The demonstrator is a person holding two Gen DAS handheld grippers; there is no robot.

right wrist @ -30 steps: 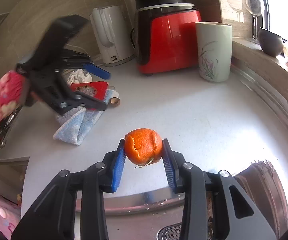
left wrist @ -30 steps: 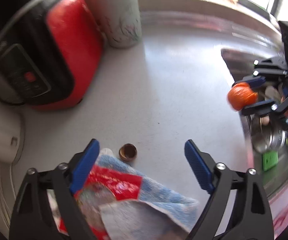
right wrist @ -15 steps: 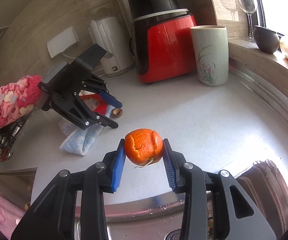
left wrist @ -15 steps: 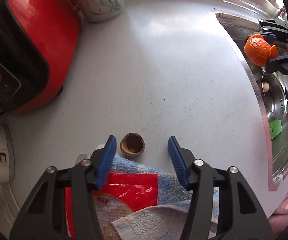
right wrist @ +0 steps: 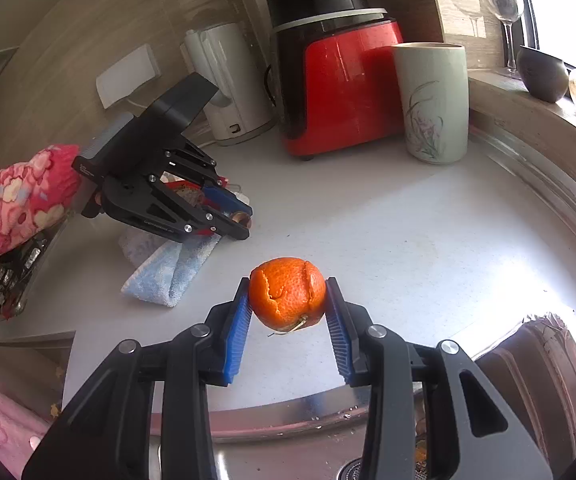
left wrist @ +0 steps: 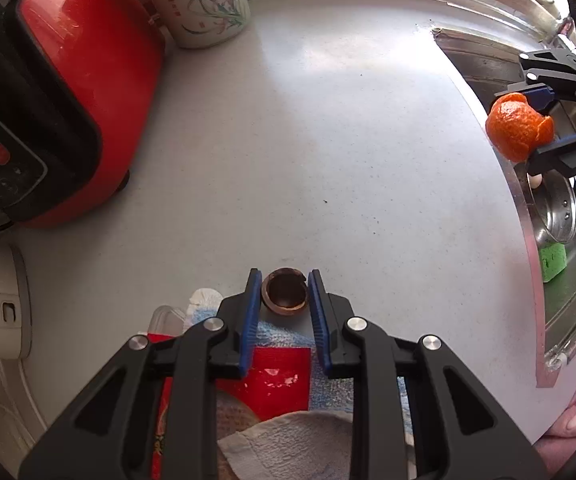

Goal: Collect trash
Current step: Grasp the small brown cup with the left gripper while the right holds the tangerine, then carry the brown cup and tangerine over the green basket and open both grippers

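My left gripper (left wrist: 284,286) is shut on a small brown nutshell half (left wrist: 284,295) on the white counter, at the edge of a blue towel (left wrist: 275,330). A red snack wrapper (left wrist: 271,376) lies on the towel under the gripper. From the right wrist view the left gripper (right wrist: 241,220) holds the shell (right wrist: 243,218) low over the counter. My right gripper (right wrist: 288,300) is shut on an orange peel (right wrist: 286,294) and holds it above the counter's front edge by the sink. The peel also shows in the left wrist view (left wrist: 518,130).
A red blender (right wrist: 344,92), a white kettle (right wrist: 227,80) and a flowered cup (right wrist: 432,100) stand along the back wall. The sink (left wrist: 560,220) holds a pot lid and a green sponge (left wrist: 552,258). Wine glasses and a dark bowl (right wrist: 542,74) stand on the sill.
My left gripper moved forward over the towel and closed its jaws around the nutshell. The right gripper stayed nearly still with the orange peel.
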